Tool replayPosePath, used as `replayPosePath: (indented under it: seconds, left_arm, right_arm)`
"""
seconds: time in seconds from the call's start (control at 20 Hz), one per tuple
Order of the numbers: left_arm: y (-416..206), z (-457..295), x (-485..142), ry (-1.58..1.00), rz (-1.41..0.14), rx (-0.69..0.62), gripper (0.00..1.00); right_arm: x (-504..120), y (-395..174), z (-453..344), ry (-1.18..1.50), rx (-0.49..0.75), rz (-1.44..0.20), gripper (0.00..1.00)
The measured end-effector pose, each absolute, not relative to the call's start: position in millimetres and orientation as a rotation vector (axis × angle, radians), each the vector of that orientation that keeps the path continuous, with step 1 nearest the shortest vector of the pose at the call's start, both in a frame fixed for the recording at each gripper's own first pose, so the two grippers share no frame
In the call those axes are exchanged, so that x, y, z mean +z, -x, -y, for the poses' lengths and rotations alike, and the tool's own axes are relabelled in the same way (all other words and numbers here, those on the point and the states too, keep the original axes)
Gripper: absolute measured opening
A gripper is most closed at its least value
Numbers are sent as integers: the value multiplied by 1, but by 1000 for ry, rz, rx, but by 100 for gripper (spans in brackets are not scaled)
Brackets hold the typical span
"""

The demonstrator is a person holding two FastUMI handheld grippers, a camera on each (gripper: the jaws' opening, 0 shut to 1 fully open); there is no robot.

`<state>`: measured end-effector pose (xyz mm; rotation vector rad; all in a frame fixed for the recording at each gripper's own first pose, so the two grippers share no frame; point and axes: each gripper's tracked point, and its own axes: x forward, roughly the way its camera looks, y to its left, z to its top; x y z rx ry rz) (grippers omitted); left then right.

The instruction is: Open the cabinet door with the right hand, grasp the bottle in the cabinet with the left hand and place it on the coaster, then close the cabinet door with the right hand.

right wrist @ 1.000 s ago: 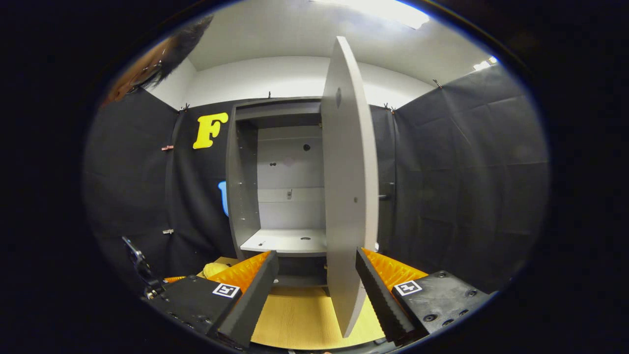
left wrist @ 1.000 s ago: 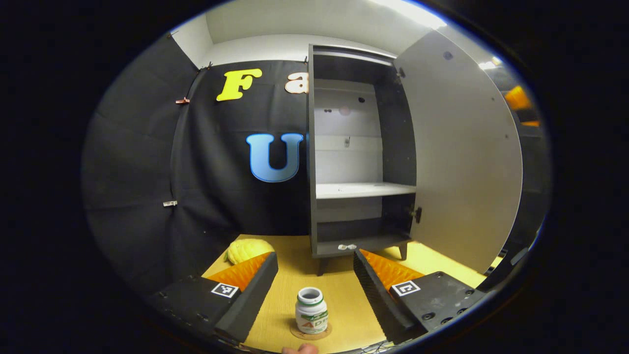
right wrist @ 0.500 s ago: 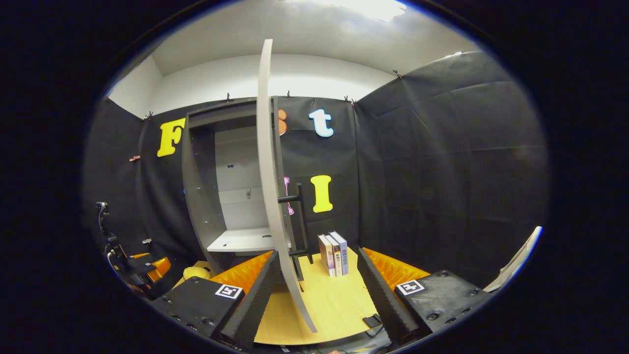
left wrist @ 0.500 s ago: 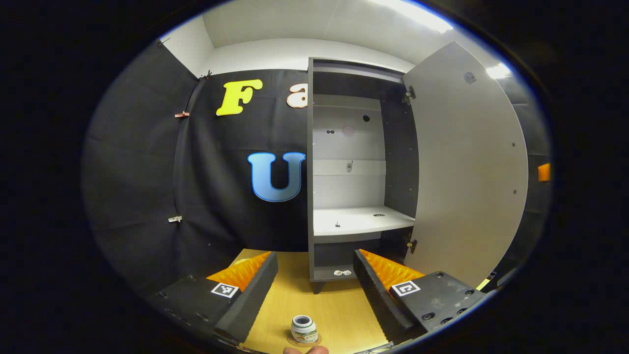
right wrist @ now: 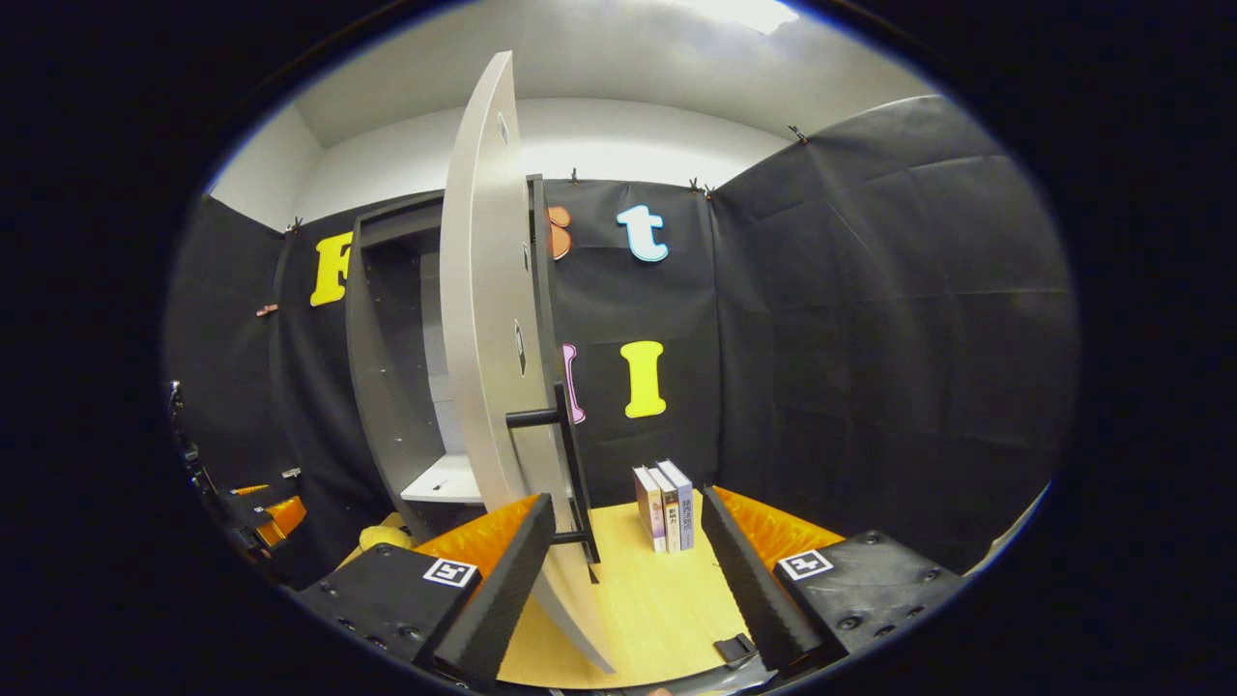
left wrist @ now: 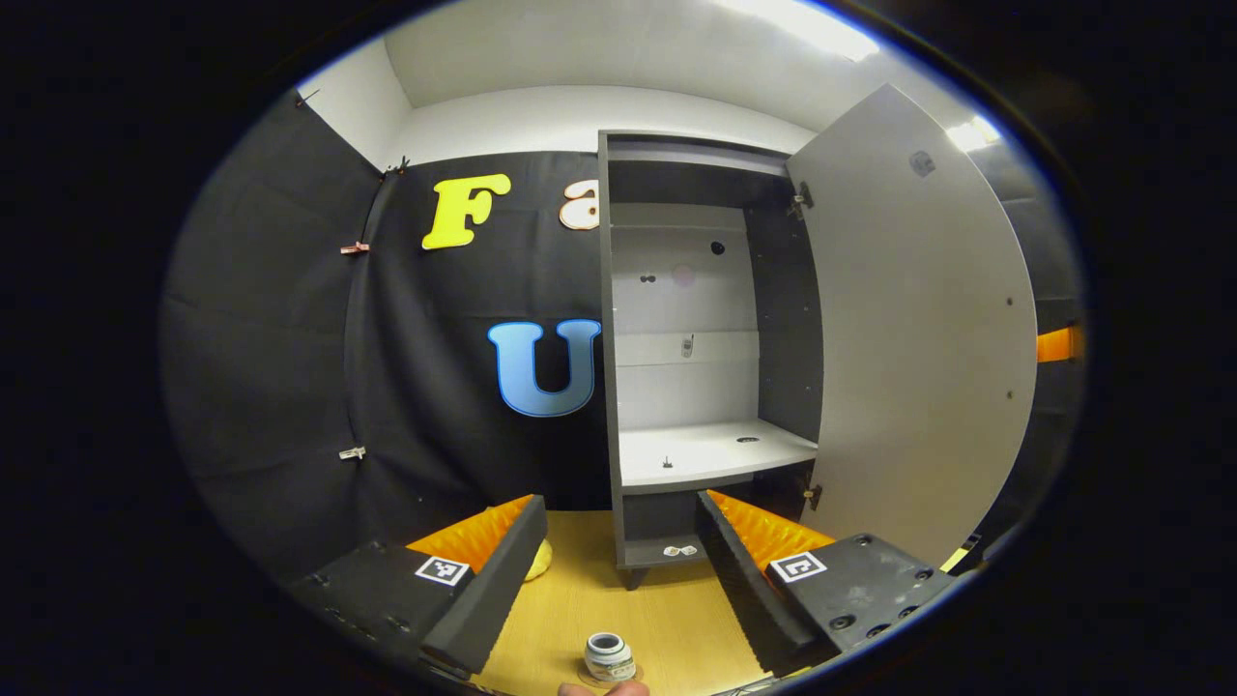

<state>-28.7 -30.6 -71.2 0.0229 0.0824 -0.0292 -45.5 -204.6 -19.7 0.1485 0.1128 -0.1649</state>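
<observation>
Tabletop [left wrist: 667, 619]: bottle [left wrist: 610, 657] farther from left tongs [left wrist: 618, 570] than before.

The small white bottle [left wrist: 609, 657] stands upright on the round coaster [left wrist: 591, 674] on the wooden counter [left wrist: 667, 619]; the tall grey cabinet [left wrist: 676, 387] behind is empty, its door [left wrist: 918, 329] swung wide open; a dark handle [right wrist: 570, 464] on the door's outer face.
</observation>
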Motion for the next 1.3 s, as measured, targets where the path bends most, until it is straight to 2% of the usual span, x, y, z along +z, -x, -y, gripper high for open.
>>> replayPosePath:
  seconds: [0.4, 0.45, 0.65, 1.05, 1.3]
  left_arm:
    - [28, 32, -80, -14, -95, -21, 98]
    - [27, 31, -81, -16, -95, -18, 98]
    - [30, 30, -91, -5, -113, -9, 98]
    - [32, 18, -98, 12, -132, 21, 97]
    - [35, 6, -97, 6, -131, 43, 97]
  right_arm:
    - [-16, 45, 154, -152, -79, -123, 97]
    - [-16, 43, 148, -161, -71, -127, 100]
    - [-18, 35, 123, -201, -22, -143, 98]
    - [-21, 14, 57, -191, 82, -135, 98]
    - [-28, -10, 23, -201, 101, -128, 98]
